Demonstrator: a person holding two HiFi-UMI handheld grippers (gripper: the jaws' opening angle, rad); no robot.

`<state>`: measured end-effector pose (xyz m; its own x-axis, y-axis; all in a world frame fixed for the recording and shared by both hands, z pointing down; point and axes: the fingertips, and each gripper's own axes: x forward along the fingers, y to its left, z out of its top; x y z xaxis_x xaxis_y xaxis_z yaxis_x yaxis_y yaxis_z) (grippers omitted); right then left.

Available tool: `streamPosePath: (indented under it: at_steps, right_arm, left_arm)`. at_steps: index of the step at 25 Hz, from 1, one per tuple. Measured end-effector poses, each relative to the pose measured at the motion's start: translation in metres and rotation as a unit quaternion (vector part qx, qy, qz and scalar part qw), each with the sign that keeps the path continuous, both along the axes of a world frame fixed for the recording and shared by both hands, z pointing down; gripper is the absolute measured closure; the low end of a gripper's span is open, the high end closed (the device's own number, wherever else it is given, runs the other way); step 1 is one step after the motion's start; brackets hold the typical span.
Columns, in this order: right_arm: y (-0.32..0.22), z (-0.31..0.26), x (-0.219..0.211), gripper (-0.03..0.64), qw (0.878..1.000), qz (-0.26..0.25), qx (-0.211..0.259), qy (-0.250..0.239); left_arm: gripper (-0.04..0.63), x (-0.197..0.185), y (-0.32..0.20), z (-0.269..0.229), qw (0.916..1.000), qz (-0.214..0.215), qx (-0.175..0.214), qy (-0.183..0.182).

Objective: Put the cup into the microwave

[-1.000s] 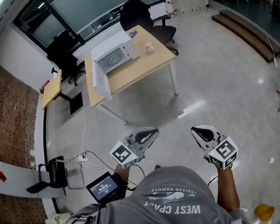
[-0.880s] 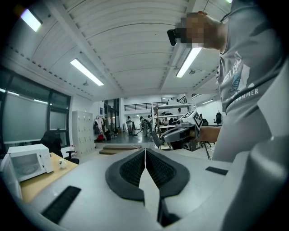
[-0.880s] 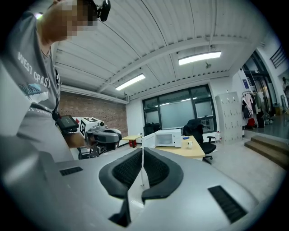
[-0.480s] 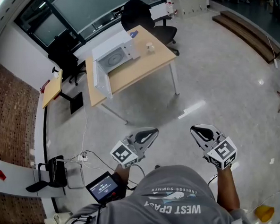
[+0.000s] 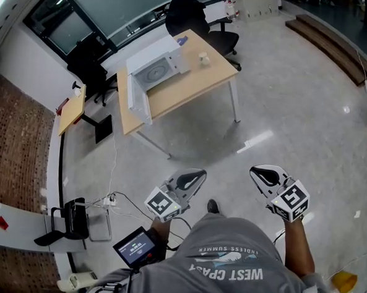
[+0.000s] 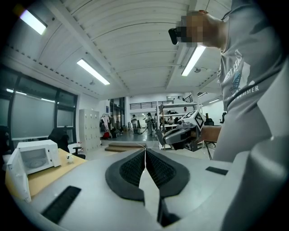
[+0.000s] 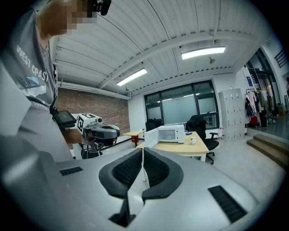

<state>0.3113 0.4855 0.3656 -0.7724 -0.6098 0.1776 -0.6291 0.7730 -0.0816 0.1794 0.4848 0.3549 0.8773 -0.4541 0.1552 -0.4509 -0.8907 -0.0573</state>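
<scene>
microwave (image 5: pixel 152 69): white
cup (image 5: pixel 203 58): white
table (image 5: pixel 193 83): light wood top, white legs
chair (image 5: pixel 185 16): black
left gripper (image 5: pixel 200 173): grey, black pads, black-and-white square markers
right gripper (image 5: pixel 254 172): same colours
brick wall (image 5: pixel 16 139): brown
floor (image 5: pixel 285 105): glossy grey

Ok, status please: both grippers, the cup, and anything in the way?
Left gripper shut, empty. Right gripper shut, empty. Cup on the table beside the microwave, door open, far across the floor. Nothing seen in the way.

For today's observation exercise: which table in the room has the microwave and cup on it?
The big light-wood table by the windows; microwave and cup stand on it. The narrow desk by the brick wall bears neither.
</scene>
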Motion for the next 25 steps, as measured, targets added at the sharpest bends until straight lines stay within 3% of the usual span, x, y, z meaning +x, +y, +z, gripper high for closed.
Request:
streamPosePath:
  at_steps: [11, 18, 25]
  right_arm:
    - [-0.039, 0.012, -0.027, 0.597, 1.0, 0.014, -0.019, 0.019]
    - [-0.1, 0.018, -0.06, 0.597, 0.999, 0.031, -0.029, 0.02]
    - [-0.172, 0.007, -0.114, 0.597, 0.999, 0.034, -0.017, 0.025]
  left_arm:
    - [0.572, -0.027, -0.049, 0.016, 0.9996, 0.009, -0.014, 0.023]
    - [0.572, -0.058, -0.111, 0.027, 0.9992, 0.024, -0.025, 0.022]
    - [0.572, -0.11, -0.188, 0.014, 0.9991, 0.022, -0.011, 0.034]
